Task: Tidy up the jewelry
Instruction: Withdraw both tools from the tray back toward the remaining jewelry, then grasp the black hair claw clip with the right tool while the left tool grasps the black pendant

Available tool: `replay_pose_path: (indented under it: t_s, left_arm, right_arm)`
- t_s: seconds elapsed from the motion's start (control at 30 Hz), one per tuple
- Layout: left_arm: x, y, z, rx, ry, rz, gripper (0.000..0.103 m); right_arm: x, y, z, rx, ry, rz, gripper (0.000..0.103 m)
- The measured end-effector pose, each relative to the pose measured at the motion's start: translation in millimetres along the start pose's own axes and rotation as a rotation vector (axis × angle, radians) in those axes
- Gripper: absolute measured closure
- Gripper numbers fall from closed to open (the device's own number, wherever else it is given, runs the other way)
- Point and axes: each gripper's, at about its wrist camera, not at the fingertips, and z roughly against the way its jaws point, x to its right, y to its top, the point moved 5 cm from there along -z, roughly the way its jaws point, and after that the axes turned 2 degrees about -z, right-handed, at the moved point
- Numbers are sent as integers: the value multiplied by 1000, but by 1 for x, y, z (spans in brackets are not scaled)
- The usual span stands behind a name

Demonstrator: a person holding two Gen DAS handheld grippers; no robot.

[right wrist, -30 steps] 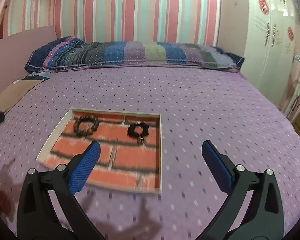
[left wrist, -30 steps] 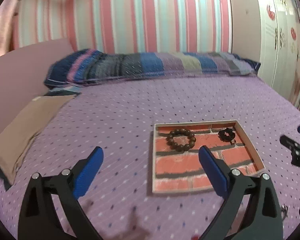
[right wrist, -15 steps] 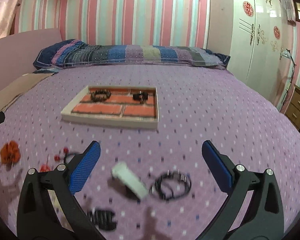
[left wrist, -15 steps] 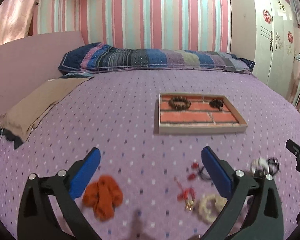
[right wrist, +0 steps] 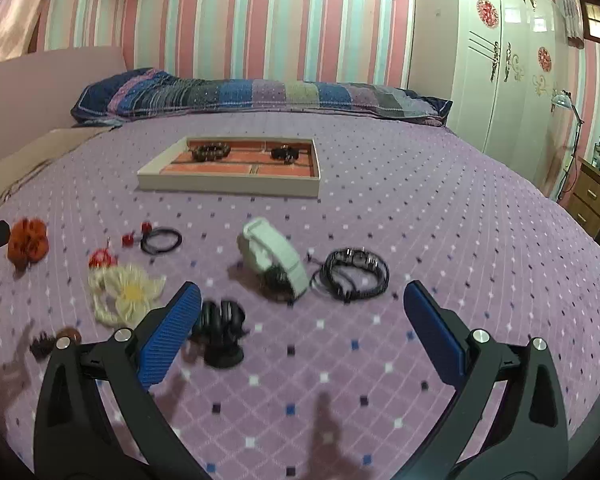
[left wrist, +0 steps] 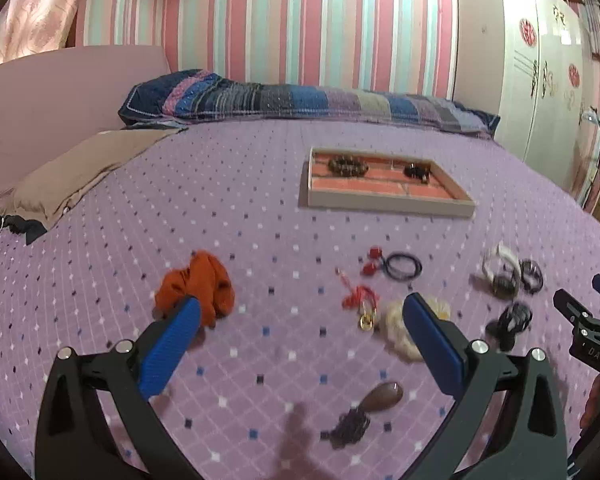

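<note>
While hovering over the purple bed (left wrist: pixel 260 208), both spread wide and gripping nothing: left gripper (left wrist: pixel 300 344), right gripper (right wrist: pixel 302 330). Lying beyond the scattered pieces, tray (right wrist: pixel 228 188), carrying a beaded bracelet (right wrist: pixel 211 150) and a dark piece. Sitting nearer than the tray: orange scrunchie (left wrist: pixel 198 286), white band (right wrist: pixel 274 256), black bracelet (right wrist: pixel 354 274).

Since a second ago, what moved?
Both hand-held grippers, left and right, pulled back from the tray, so loose pieces like the orange scrunchie came into view. Both stayed open and empty; two bracelets stayed in the tray.
</note>
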Motion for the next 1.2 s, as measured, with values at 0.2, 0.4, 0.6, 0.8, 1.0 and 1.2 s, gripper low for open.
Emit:
replay_pose_path:
  t_s: [0.2,0.4,0.6,0.8,1.0,1.2]
  left_arm:
    - [10,-39,-13,-63,-25,-41,4]
    - [14,-63,-19,-81,-34,-64,4]
    - [15,-79,-23,-95,-54,-82,4]
    - [9,-82,-24,-94,-81,-55,4]
    - [5,-87,-25,-103,-85,-61,5]
    - [10,-92,-27,-122,-104,-93,21]
  right_arm:
    - [-5,-26,-5,-33,-2,-1,4]
    - [-11,-43,-11,-56,-9,26,4]
    - [-15,-47,-15,-54,-11,30,4]
    - [-19,-48,-20,-61,-12,32,4]
    - [-24,-47,-29,-84,-12,40,4]
    - [-28,-42,-39,-109,12,33,5]
